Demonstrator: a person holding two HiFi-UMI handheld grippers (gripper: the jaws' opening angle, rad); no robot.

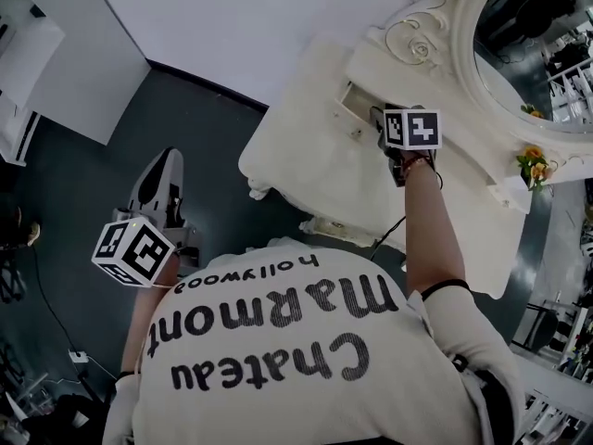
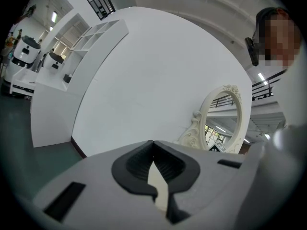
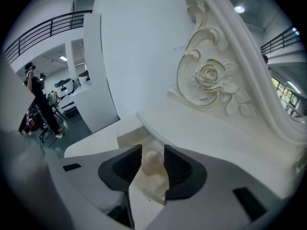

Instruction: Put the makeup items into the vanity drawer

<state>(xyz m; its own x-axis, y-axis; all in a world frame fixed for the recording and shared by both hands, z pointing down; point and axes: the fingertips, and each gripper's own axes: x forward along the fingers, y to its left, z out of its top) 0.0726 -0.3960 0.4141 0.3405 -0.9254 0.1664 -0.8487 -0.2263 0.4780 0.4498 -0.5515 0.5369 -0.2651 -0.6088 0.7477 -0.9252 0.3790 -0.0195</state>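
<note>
My right gripper (image 1: 382, 128) reaches down onto the cream vanity (image 1: 306, 160), at a small open drawer (image 1: 357, 100) under the mirror's carved base. In the right gripper view its jaws (image 3: 152, 151) stand apart around a cream egg-shaped item (image 3: 152, 161); I see no pad pressing on it. Whether it is a makeup sponge or a knob I cannot tell. The drawer's recess (image 3: 125, 137) lies just beyond. My left gripper (image 1: 165, 160) hangs over the dark floor, away from the vanity. Its fingertips (image 2: 153, 145) meet, with nothing held.
An oval mirror (image 1: 530, 49) in an ornate white frame (image 3: 211, 75) stands on the vanity, with orange flowers (image 1: 533, 165) beside it. A white wall (image 1: 269, 17) runs behind. A white partition (image 2: 53, 109) stands to the left over dark floor (image 1: 74, 193).
</note>
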